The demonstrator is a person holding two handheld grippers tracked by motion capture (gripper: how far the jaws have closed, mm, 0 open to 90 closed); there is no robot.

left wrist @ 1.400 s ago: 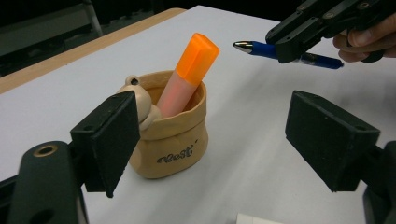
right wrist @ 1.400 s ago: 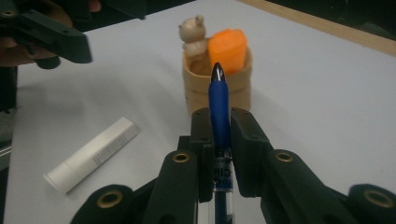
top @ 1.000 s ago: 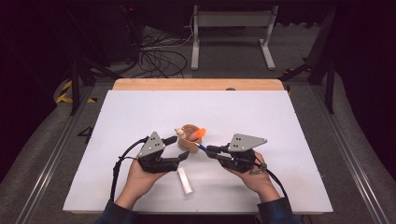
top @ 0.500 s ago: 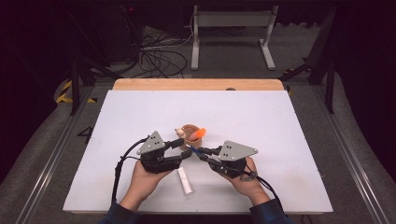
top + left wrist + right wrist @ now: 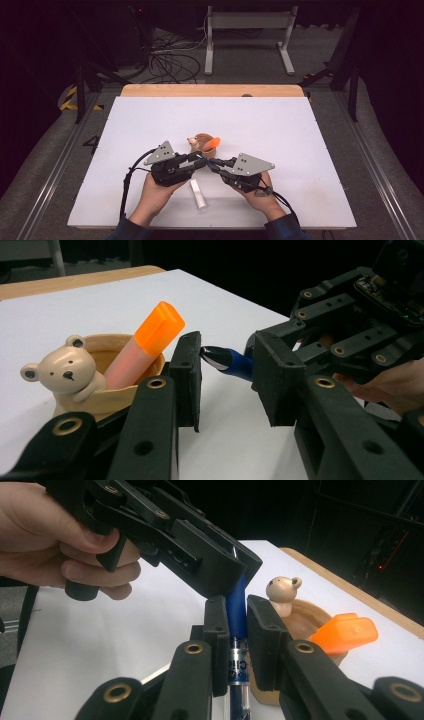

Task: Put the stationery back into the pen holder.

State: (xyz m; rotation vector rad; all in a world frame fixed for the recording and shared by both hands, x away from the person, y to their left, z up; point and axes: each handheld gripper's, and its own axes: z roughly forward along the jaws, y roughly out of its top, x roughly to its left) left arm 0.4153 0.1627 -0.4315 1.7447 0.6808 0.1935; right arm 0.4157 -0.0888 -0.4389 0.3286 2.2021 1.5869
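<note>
Clamping a blue pen (image 5: 236,611) in the right claw (image 5: 216,164) at centre frame, the person has just been closing the left claw (image 5: 200,158) around its cap, pads not yet touching; next, grip and pull apart.

L gripper (image 5: 199,159) jaws closing, still apart; R gripper (image 5: 214,163) jaws clamped.

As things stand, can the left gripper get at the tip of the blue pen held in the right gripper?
Probably yes: the pen's tip already lies between the left gripper jaws, which have just been closing, nothing between; the right gripper holds it steady.
</note>
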